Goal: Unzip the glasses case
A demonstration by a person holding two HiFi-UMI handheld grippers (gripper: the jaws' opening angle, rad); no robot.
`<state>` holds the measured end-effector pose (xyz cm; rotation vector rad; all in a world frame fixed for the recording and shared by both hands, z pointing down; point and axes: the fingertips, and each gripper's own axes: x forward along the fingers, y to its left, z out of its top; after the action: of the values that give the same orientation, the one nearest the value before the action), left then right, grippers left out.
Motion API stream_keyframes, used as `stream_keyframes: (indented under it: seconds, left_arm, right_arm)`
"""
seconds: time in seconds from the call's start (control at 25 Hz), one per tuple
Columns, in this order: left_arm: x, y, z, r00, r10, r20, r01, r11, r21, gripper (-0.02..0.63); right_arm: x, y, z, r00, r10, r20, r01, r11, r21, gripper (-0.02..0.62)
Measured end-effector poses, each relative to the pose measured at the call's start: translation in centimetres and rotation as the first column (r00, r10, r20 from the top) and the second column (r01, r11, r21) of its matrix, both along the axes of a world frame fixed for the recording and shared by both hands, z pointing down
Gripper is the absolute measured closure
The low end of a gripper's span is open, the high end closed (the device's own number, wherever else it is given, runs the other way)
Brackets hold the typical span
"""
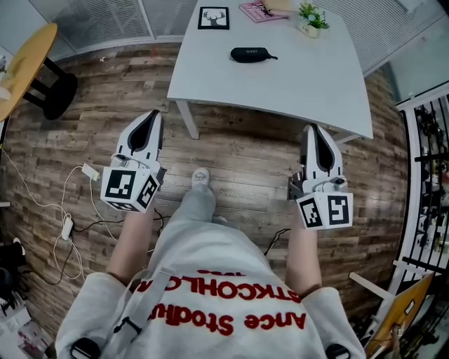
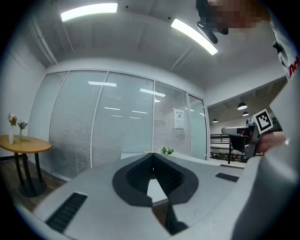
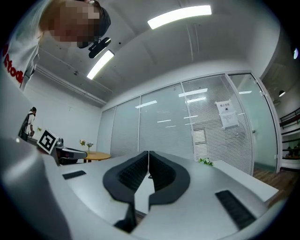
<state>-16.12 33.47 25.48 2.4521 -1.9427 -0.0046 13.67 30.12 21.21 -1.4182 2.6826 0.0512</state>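
Left hand-held gripper (image 1: 152, 116) and right hand-held gripper (image 1: 313, 129) both have jaws closed on nothing, above the wooden floor (image 1: 238, 161), short of the white worktop (image 1: 295, 84) bearing the black glasses case (image 1: 250, 54).

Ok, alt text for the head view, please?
Seen from above, a person on a wood floor holds the left gripper and right gripper, both shut and empty, short of a white table. A black glasses case lies untouched on it, near a framed picture, a book and a plant.

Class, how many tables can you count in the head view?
2: a white table at top centre; a round wooden table at the upper left edge. More may lie out of view.
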Motion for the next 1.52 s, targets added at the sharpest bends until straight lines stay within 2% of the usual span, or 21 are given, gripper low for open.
stream_keyframes:
  seconds: [0.4,0.48,0.64,0.76,0.96,1.16,1.52]
  left_arm:
    - [-2.9,-15.6,-0.9,0.99,0.141,-0.02,-0.141,0.99,0.003,0.6]
    - [-3.1,-17.9,-1.1,0.985,0.173,-0.005,-0.173,0.985,0.004,0.6]
    - [-2.8,-21.5,-1.0,0.974,0.209,0.086,-0.21,0.978,0.004,0.599]
    - [-2.5,-23.7,-0.6,0.971,0.227,0.069,-0.227,0.974,-0.004,0.6]
    - [-2.2,-27.6,0.8,0.978,0.206,0.03,-0.206,0.978,-0.027,0.599]
    - [-1.1,-32.2,0.9,0.989,0.146,0.037,-0.145,0.989,-0.024,0.599]
    - [2.8,-39.7,0.6,0.998,0.052,0.024,-0.051,0.998,-0.03,0.599]
  right_arm:
    - [-4.6,-13.5,-1.0,0.997,0.073,0.003,-0.073,0.997,-0.004,0.577]
    - [-5.1,-15.1,-1.0,0.996,0.09,0.003,-0.09,0.996,-0.011,0.577]
    - [-5.6,-18.1,-0.1,0.993,0.115,-0.02,-0.116,0.992,-0.041,0.577]
    - [-5.7,-20.6,0.4,0.994,0.11,-0.027,-0.112,0.992,-0.061,0.577]
    - [-6.1,-25.9,1.3,0.998,0.058,-0.029,-0.06,0.996,-0.069,0.577]
    - [-6.1,-32.5,1.4,0.998,-0.045,-0.031,0.044,0.998,-0.05,0.577]
    - [-4.8,-43.0,2.3,0.972,-0.228,-0.054,0.224,0.972,-0.07,0.577]
